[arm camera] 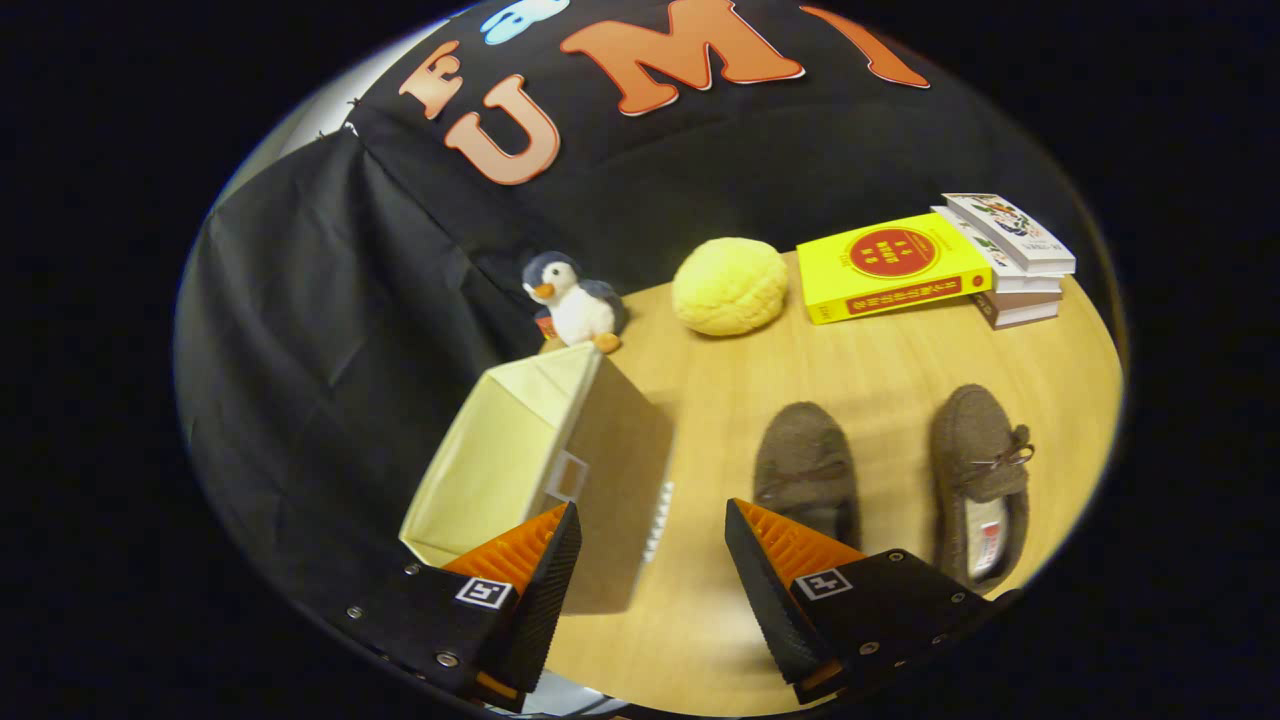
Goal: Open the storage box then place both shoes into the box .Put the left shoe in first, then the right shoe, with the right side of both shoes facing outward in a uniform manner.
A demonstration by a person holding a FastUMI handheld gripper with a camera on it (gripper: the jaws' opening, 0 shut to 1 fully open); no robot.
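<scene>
Storage box (545, 465) is standing open at the table's (880, 360) left edge | we are holding the gripper (650, 560) with fingers spread, gripping nothing, above the box's near corner | two shoes (808, 470) are lying right of it | risk: we are likely to grab the wrong shoe first, since they are sitting close together.

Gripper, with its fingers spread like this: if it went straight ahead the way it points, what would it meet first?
Likely bare table. The gripper is open and holds nothing; the storage box lies ahead of one finger, the nearer shoe ahead of the other. Depth is unclear.
</scene>
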